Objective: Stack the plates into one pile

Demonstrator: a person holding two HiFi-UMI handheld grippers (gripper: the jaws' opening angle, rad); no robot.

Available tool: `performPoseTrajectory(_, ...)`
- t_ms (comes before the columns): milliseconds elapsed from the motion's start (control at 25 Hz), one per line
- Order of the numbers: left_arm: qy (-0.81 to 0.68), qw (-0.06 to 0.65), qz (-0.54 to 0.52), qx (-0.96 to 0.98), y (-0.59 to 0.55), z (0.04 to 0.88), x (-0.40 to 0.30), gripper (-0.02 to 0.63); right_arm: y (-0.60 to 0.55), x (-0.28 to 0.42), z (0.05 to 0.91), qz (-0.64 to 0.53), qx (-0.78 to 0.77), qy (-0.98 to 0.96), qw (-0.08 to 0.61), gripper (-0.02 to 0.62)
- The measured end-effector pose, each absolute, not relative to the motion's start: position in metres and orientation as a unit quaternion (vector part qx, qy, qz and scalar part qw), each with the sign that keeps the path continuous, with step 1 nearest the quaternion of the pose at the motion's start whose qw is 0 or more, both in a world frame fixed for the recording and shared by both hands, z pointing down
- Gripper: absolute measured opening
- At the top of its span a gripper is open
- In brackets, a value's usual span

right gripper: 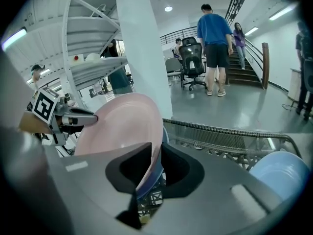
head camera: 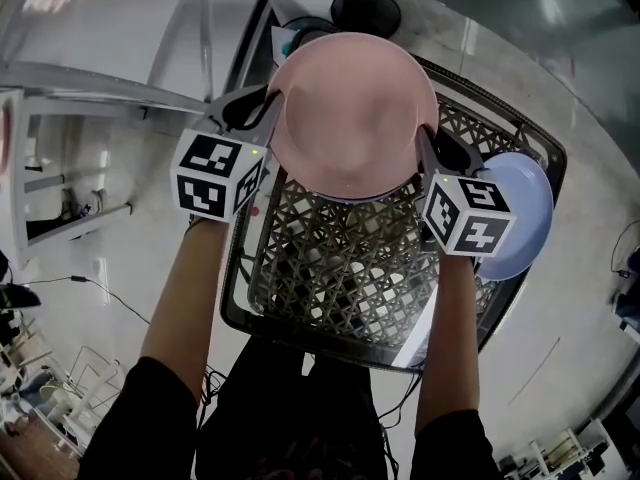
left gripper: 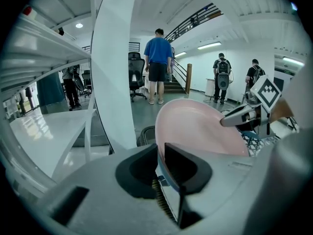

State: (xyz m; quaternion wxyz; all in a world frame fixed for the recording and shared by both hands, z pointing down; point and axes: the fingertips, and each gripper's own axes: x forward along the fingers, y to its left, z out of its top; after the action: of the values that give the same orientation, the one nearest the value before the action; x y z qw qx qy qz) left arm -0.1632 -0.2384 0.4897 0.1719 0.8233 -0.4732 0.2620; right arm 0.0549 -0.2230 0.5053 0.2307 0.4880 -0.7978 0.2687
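I hold a pink plate point(head camera: 350, 108) level over the far half of a black wire basket point(head camera: 236, 303). My left gripper point(head camera: 270, 98) pinches its left rim and my right gripper point(head camera: 424, 144) its right rim. In the left gripper view the pink plate point(left gripper: 195, 126) runs out of the jaws of the left gripper point(left gripper: 160, 153). In the right gripper view its rim point(right gripper: 122, 121) sits in the right gripper point(right gripper: 155, 153). A darker blue plate point(head camera: 350, 199) shows as a thin edge right under it. A pale blue plate point(head camera: 522, 213) lies at the basket's right side.
White metal shelving point(head camera: 90, 78) stands to the left of the basket. A dark round object point(head camera: 365, 10) lies beyond the basket's far edge. Several people point(left gripper: 157, 62), an office chair point(right gripper: 191, 62) and a staircase are in the background. The basket's near half shows only bare wire.
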Motion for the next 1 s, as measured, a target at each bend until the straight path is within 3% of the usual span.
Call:
performPoseTrajectory(480,-0.47,0.172,0.281,0.819,-0.232,0.503,-0.167,0.078,-0.221,0.054,0.508,0.265,0.49,-0.8,0.221,0.095)
performPoseTrajectory(760,-0.478,0.158,0.276,0.819,-0.23,0.497,-0.173,0.064,-0.216,0.061,0.507,0.265,0.499,-0.797,0.213,0.11)
performPoseTrajectory(1000,-0.48,0.162,0.27,0.819,-0.223,0.494,-0.172,0.037,-0.207,0.069,0.504,0.267,0.506,-0.792,0.213,0.087)
